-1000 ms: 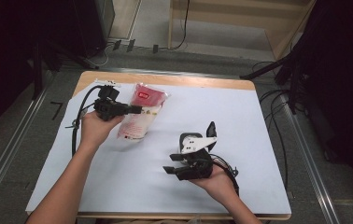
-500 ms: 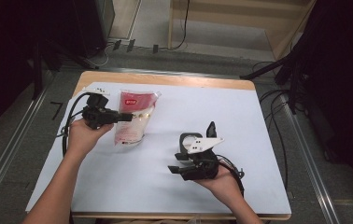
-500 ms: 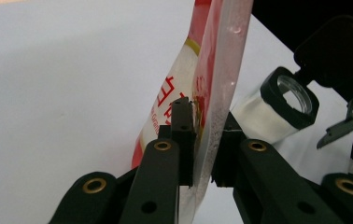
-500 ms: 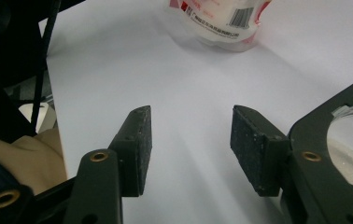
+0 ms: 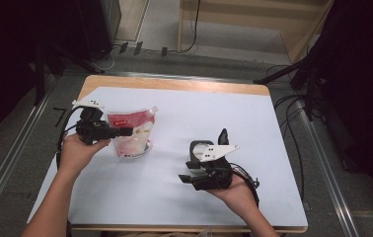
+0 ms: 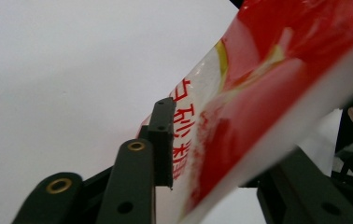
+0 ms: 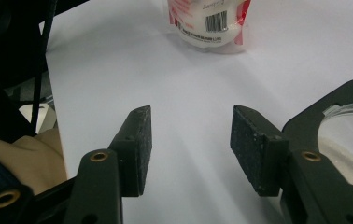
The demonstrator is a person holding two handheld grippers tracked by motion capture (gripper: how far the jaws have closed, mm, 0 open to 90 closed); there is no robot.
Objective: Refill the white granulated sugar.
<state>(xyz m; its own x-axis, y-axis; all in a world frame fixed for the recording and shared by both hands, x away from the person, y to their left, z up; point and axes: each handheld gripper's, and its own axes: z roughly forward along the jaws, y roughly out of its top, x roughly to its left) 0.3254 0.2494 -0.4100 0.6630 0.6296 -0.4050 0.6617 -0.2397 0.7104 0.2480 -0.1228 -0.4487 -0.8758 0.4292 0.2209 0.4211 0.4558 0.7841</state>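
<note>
On white table (image 5: 273,148) | upright red pouch (image 5: 131,133), white grains inside | left claw (image 5: 134,131) opening around it | right claw (image 7: 191,149) apart, empty

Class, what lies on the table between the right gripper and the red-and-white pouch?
Nothing: bare white table separates the right gripper from the pouch in the right gripper view.

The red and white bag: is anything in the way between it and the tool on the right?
Nothing visible is. In the right gripper view, only bare white table cover lies between the right tool, its jaws apart and empty, and the bag. The left tool is already at the bag, which sits between its jaws that have just been opening.
</note>
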